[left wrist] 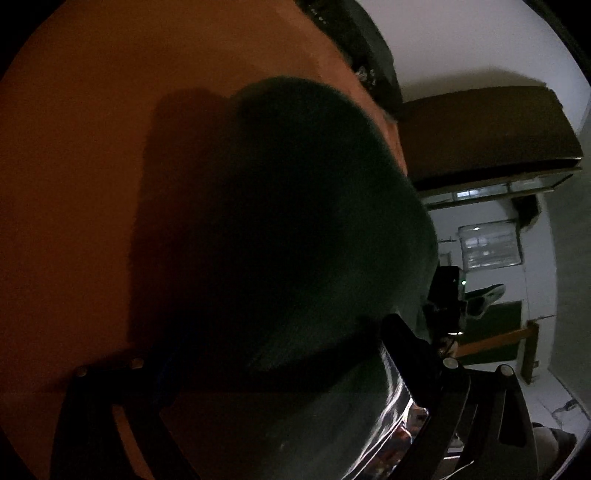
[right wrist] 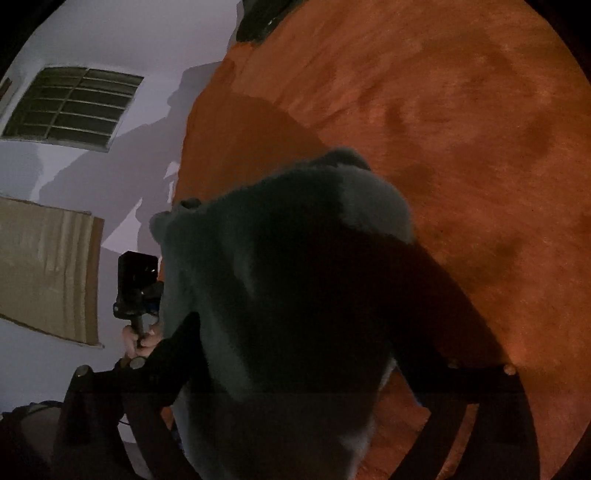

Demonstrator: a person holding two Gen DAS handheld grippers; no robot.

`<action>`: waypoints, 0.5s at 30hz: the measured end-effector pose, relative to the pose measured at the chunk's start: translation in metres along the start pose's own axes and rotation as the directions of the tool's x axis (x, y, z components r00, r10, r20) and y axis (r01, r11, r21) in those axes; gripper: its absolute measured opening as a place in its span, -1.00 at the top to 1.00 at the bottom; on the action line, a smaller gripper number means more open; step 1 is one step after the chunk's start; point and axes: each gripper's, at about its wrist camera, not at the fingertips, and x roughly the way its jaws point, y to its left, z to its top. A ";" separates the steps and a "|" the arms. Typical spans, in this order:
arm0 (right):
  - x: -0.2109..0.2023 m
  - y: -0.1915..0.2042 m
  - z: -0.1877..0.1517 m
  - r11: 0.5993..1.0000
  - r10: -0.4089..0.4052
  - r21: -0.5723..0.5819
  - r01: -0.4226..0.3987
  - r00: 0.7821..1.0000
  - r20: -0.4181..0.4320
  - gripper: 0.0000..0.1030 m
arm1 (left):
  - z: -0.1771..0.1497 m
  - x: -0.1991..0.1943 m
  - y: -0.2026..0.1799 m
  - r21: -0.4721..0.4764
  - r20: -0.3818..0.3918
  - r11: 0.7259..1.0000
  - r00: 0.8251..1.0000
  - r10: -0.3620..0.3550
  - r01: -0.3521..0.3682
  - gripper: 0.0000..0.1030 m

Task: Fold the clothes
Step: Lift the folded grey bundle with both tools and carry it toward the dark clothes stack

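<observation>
A dark green fuzzy garment [left wrist: 295, 221] lies bunched on an orange cloth surface [left wrist: 92, 147]. In the left wrist view it fills the middle and drapes between the wide-apart fingers of my left gripper [left wrist: 277, 339], whose pads do not press on it. From the right wrist camera the same garment [right wrist: 288, 288] lies heaped on the orange surface [right wrist: 461, 129] between the spread fingers of my right gripper [right wrist: 295, 332], which stands open. Each gripper shows in the other's view: the right one [left wrist: 447, 295] and the left one [right wrist: 136, 280], held by a hand [right wrist: 142, 339].
A dark object [right wrist: 258, 18] sits at the far edge of the orange surface. Beyond the edge are a white wall, a barred window [right wrist: 74, 107], a brown cardboard sheet [right wrist: 48, 269] and a dark brown board [left wrist: 480, 136]. A wooden frame [left wrist: 498, 339] stands near the floor.
</observation>
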 end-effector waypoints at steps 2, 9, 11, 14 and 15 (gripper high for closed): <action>0.001 0.003 -0.001 1.000 0.008 -0.020 -0.008 1.000 -0.005 -0.89 | 0.001 0.007 -0.008 0.019 0.022 1.000 1.000 -0.009 0.008 -0.63; 0.002 -0.004 -0.013 0.999 0.018 -0.047 -0.016 0.999 0.034 -0.36 | -0.025 -0.006 -0.008 0.036 0.069 0.998 0.996 -0.049 0.046 0.18; -0.005 0.002 -0.020 0.999 0.016 -0.053 -0.012 0.998 0.066 -0.19 | -0.045 -0.031 -0.005 0.036 0.094 0.998 0.994 -0.060 0.057 0.31; -0.021 0.024 -0.028 0.994 -0.010 -0.104 0.024 0.991 0.135 -0.04 | -0.052 -0.045 -0.011 0.059 0.140 0.997 0.988 -0.065 0.057 0.40; -0.029 0.034 -0.031 0.991 -0.018 -0.130 0.039 0.987 0.160 -0.01 | -0.053 -0.047 -0.014 0.063 0.151 0.996 0.986 -0.068 0.059 0.40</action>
